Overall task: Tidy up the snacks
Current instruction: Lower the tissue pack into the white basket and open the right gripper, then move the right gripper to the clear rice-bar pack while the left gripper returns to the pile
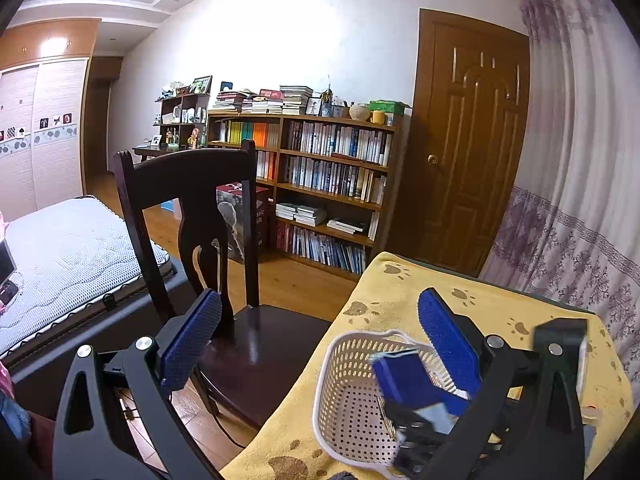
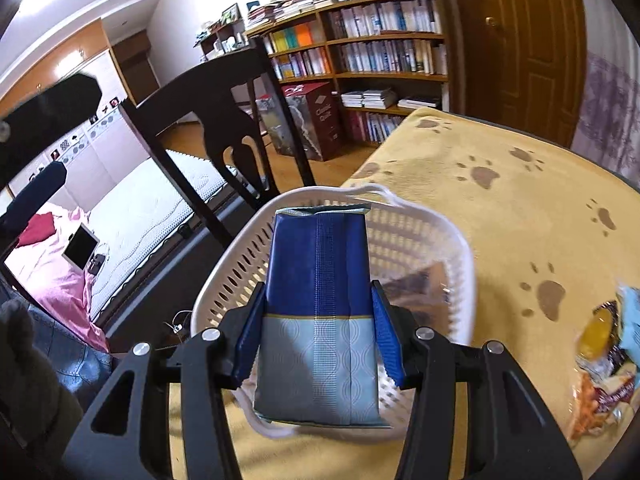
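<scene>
We see a bedroom with a table covered by a yellow cloth printed with brown paw marks (image 2: 500, 216). On that cloth stands a white perforated plastic basket with a looped handle (image 2: 436, 248).

From the right wrist camera, our right gripper (image 2: 318, 336), black with blue ridged pads, is pinching a flat blue and pale grey foil snack packet (image 2: 318, 300) by its two long edges. The packet is held lengthwise along the fingers, its dark blue end pointing away from us and out over the open basket, its grey end nearest the camera. The basket lies directly beneath and beyond the packet. Whether the packet touches the basket floor we cannot tell.

At the right edge of that view, a small heap of loose wrapped snacks (image 2: 604, 368) in orange, brown and light blue wrappers rests on the cloth, beside the basket but apart from it.

From the left wrist camera, our left gripper (image 1: 320, 344) is spread wide and holds nothing. Its left pad hangs over a dark wooden chair (image 1: 248, 344) beside the table, and its right pad hangs above the basket's far side.

In this view, the packet appears blurred over the basket's interior, gripped by the other claw.

A wooden bookshelf full of books (image 1: 332, 184) stands against the far wall.
</scene>
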A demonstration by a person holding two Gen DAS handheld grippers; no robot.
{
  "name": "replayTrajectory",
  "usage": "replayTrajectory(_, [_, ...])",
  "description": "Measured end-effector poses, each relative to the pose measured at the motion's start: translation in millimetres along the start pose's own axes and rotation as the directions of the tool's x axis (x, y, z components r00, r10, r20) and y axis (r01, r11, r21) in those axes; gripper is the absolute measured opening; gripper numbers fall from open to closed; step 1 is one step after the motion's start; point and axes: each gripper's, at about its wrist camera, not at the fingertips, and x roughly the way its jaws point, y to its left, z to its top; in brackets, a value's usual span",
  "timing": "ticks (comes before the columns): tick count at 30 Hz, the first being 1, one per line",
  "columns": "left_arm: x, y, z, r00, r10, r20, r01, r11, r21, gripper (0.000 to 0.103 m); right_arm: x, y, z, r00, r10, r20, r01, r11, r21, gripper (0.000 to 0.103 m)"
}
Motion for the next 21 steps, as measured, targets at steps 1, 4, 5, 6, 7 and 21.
replayTrajectory(1, [0.8,-0.3,0.1,1.0,0.001,0.0,-0.001,1.0,-0.001,0.1,3.0,1.9,1.0,1.0,0.003,0.0,-0.003,1.0,-0.003,0.052])
replayTrajectory(4, [1.0,-1.0,-1.3,1.0,0.001,0.0,-0.001,1.0,-0.004,0.1,6.5,5.9,2.4,0.999,0.025,0.021,-0.025,1.0,0.001,0.068])
replayTrajectory(5, [0.8,-0.8,-1.0,1.0,0.002,0.001,-0.002,1.0,-0.003,0.1,6.0,3.9,1.6,0.999,0.029,0.031,-0.029,1.0,0.001,0.068])
replayTrajectory(6, [1.0,-1.0,-1.3,1.0,0.002,0.002,-0.002,1.0,-0.004,0.1,3.4,2.0,0.3,0.999,0.033,0.032,-0.033,0.999,-0.003,0.068])
replayTrajectory(7, [1.1,-0.6,-0.9,1.0,0.002,0.0,-0.002,1.0,-0.004,0.1,2.0,2.1,-0.8,0.999,0.033,0.033,-0.033,0.999,-0.006,0.068])
replayTrajectory(21, [-2.9,-15.0,-4.3,1.0,-0.022,-0.001,0.022,0.999,0.024,0.1,-29.2,-17.4,-31.5,0.996,-0.022,0.083,0.02,0.999,0.025,0.068])
